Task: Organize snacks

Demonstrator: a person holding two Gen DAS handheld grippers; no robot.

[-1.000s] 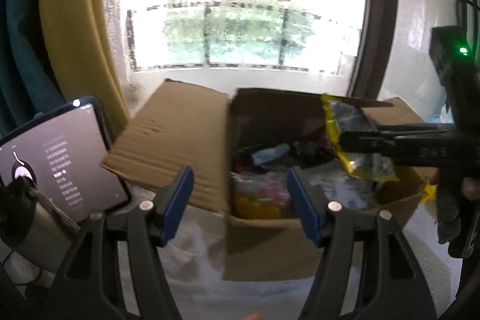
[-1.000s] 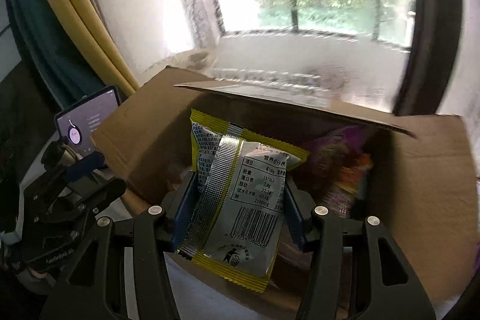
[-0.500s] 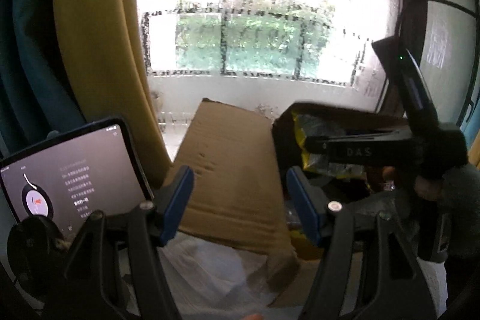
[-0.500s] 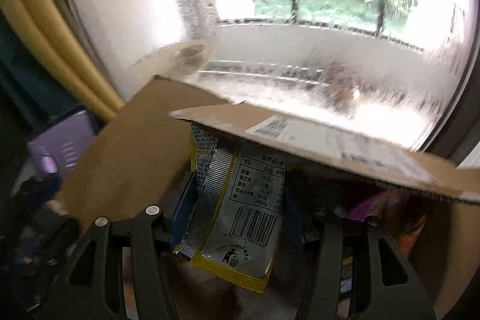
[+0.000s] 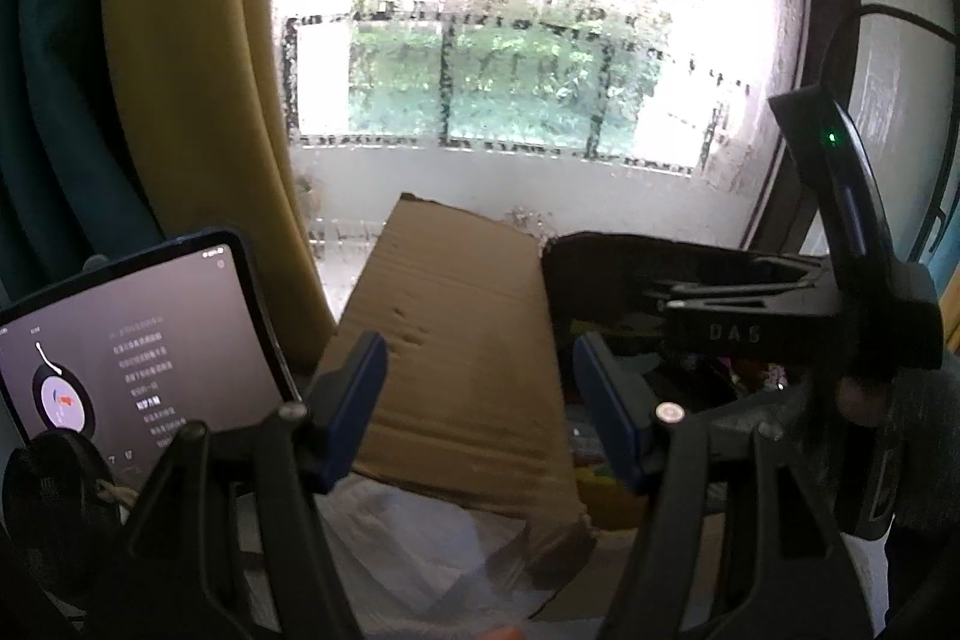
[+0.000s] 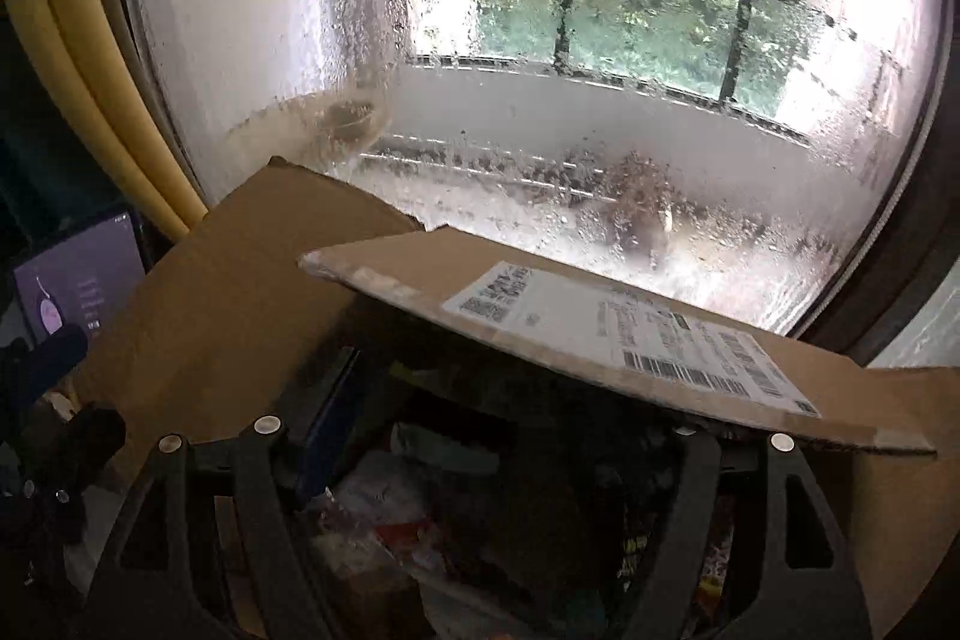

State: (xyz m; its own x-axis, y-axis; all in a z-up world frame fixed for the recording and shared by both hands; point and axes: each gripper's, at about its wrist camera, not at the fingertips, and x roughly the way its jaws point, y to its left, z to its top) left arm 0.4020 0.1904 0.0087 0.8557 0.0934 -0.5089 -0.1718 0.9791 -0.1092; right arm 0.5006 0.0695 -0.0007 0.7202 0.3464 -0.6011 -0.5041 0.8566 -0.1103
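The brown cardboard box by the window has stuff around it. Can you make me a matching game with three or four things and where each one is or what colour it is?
Things:
1. brown cardboard box
2. dark tablet with a lit screen
3. yellow curtain
4. white shipping label with barcodes

Places and colours:
A. stuck on a box flap
B. hanging left of the window
C. open, snack packets inside
D. propped up left of the box

Pairs: 1-C, 2-D, 3-B, 4-A
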